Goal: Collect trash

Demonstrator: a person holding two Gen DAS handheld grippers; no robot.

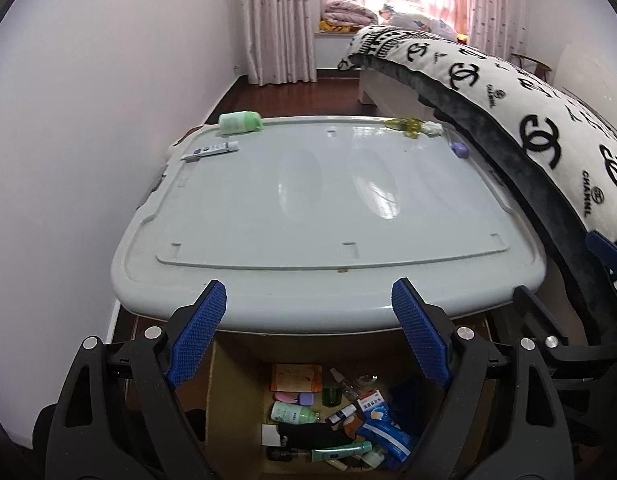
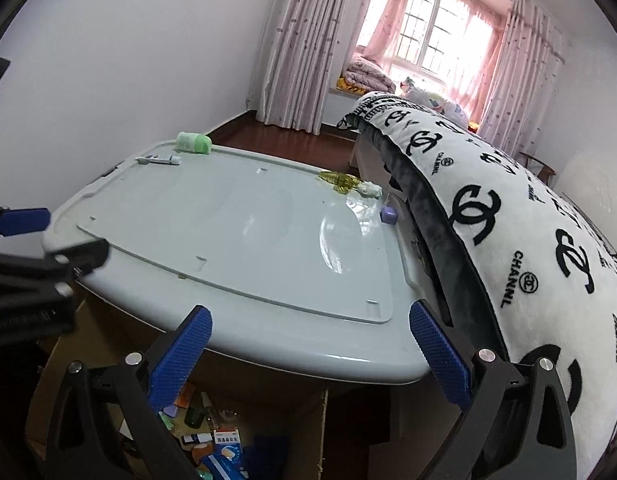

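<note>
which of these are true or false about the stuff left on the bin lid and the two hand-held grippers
1. A green bottle lies on its side at the far edge of the grey bin lid. True.
2. The left hand-held gripper is shut on a tube. False: its jaws stand open and empty.
3. The white tube lies near the green bottle. True.
4. The small purple case sits in the middle of the lid. False: it sits at the lid's edge beside the patterned blanket.
5. The cardboard box below the lid is empty. False: it holds bottles, tubes and packets.
</note>
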